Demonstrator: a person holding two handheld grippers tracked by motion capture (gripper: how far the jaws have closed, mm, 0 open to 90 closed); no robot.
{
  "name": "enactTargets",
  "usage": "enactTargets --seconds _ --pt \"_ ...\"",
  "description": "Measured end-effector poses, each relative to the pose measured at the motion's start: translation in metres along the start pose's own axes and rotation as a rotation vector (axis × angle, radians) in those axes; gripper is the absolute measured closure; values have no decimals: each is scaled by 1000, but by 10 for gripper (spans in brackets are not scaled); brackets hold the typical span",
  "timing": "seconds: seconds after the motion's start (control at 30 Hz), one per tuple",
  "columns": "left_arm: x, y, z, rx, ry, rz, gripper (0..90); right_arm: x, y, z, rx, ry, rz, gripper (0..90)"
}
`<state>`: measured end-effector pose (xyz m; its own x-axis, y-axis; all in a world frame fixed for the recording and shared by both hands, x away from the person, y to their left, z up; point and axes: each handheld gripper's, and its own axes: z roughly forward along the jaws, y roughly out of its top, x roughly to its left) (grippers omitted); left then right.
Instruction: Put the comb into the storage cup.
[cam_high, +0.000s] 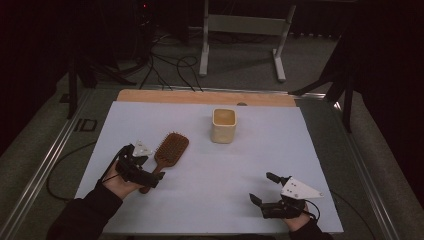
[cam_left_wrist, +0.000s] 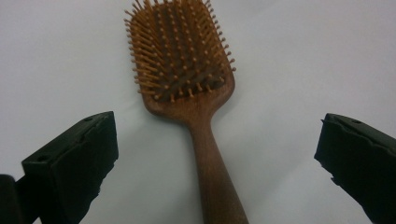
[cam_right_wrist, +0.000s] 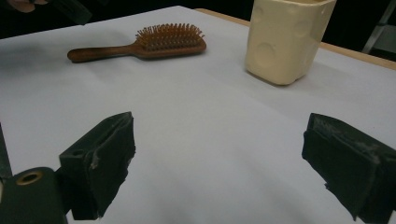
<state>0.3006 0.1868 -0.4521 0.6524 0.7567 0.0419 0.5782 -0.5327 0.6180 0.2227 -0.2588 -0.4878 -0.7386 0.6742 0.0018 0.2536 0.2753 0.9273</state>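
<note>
A brown wooden paddle hairbrush lies bristles up on the white sheet, left of centre, its handle pointing at the person. My left gripper is open and hovers over that handle. In the left gripper view the handle runs up between the two wide-apart jaws of the left gripper, touching neither. My right gripper stands open near the front right edge, with nothing between its fingers. The right gripper view has the right gripper over bare sheet, with the hairbrush far off.
A cream square cup stands upright at the back middle of the sheet, open end up; the cup is well ahead of the right gripper. A wooden strip edges the table's far side. Cables and a metal stand are on the floor beyond.
</note>
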Motion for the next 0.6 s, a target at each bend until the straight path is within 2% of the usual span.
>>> enactTargets --seconds 0.13,0.37,0.4,0.6 --pt "0 2 6 43 -6 -26 0 0 0 0 -1 0 2 95" --pt "1 6 12 74 -12 -82 0 0 0 0 -2 2 4 95" --pt "1 7 14 99 -13 -92 0 0 0 0 -3 4 4 95" --pt "1 9 21 133 -25 -99 0 0 0 0 -4 6 4 95"
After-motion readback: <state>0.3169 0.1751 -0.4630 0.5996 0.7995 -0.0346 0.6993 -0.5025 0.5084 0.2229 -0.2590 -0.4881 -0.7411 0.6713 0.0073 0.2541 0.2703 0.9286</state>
